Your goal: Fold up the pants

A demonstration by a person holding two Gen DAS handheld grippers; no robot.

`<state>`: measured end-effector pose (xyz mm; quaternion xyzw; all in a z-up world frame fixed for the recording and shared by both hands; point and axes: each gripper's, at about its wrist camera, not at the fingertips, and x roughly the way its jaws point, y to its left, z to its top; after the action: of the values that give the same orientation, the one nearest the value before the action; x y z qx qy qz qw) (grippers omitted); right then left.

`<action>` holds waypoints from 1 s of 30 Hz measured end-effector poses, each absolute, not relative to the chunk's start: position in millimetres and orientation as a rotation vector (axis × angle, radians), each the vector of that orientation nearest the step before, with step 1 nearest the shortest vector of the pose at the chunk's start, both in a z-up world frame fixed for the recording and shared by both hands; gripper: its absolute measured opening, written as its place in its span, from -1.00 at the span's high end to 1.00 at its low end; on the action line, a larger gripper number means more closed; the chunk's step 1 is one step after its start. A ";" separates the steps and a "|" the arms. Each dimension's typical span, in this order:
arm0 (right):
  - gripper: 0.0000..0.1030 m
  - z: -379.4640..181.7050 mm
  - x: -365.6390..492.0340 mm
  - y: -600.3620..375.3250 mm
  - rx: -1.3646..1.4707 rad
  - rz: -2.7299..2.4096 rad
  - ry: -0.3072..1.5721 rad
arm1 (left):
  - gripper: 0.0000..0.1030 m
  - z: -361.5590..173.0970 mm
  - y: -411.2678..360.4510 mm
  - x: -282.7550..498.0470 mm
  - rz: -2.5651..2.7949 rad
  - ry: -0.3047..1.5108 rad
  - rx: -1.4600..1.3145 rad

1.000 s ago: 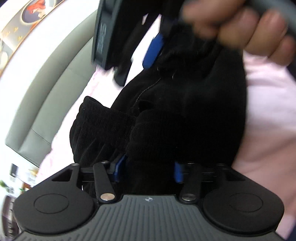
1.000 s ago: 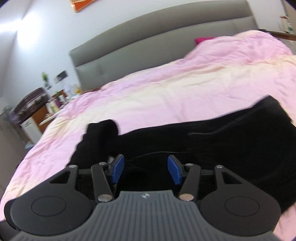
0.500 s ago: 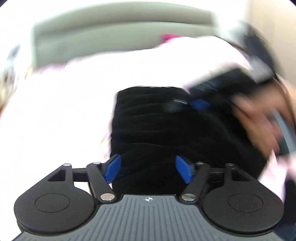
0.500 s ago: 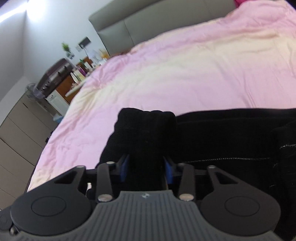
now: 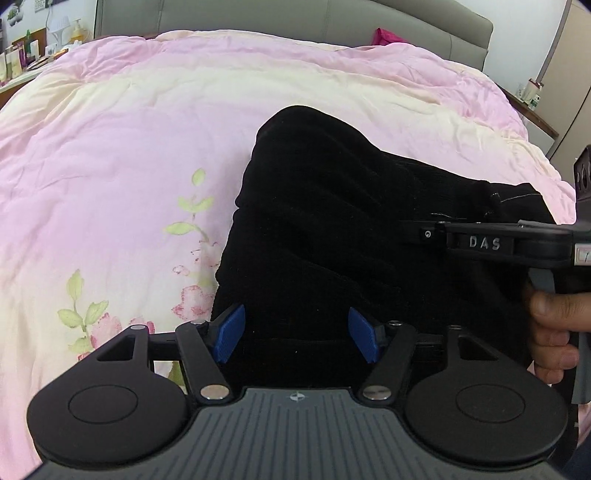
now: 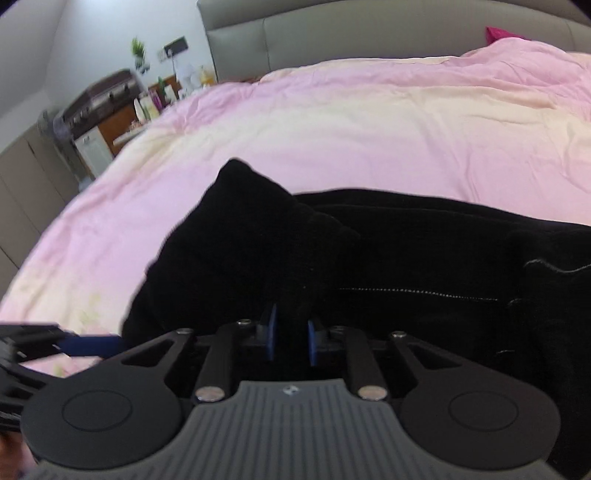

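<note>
Black corduroy pants [image 5: 332,229] lie bunched on the pink quilt [image 5: 129,147]. My left gripper [image 5: 297,334] is open, its blue pads either side of the pants' near edge, holding nothing. My right gripper [image 6: 290,338] is shut on a fold of the pants [image 6: 295,258]. In the left wrist view the right gripper's body [image 5: 509,243] reaches in from the right over the fabric, held by a hand. In the right wrist view a blue fingertip [image 6: 92,345] of the left gripper shows at the lower left.
A grey padded headboard [image 5: 295,18] runs along the back of the bed. A magenta pillow [image 5: 384,37] lies near it. A nightstand with bottles [image 6: 147,103] and a cabinet stand to the left of the bed. The quilt spreads out on all sides.
My left gripper let go of the pants, opened and swung to face the headboard. My right gripper, open a second ago, closed on a fold of the pants and holds it.
</note>
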<state>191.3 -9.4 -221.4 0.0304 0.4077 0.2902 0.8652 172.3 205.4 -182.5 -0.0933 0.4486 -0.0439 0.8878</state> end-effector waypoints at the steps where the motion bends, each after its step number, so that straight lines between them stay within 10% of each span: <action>1: 0.82 -222.1 194.7 -11.7 0.080 0.606 0.863 | -0.45 -178.4 208.2 168.2 -0.092 0.920 -0.218; 5: 0.55 -199.5 193.8 -27.8 0.146 0.591 0.858 | -0.23 -162.0 233.8 153.0 -0.069 0.816 -0.383; 30: 0.18 -173.8 97.6 -84.8 -0.020 0.588 0.931 | -0.38 -141.8 212.8 142.6 -0.082 0.801 -0.257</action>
<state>97.6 -84.8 -173.8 -0.0093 0.4422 0.2795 0.8522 142.6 212.8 -141.8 -0.1245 0.3888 -0.0396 0.9120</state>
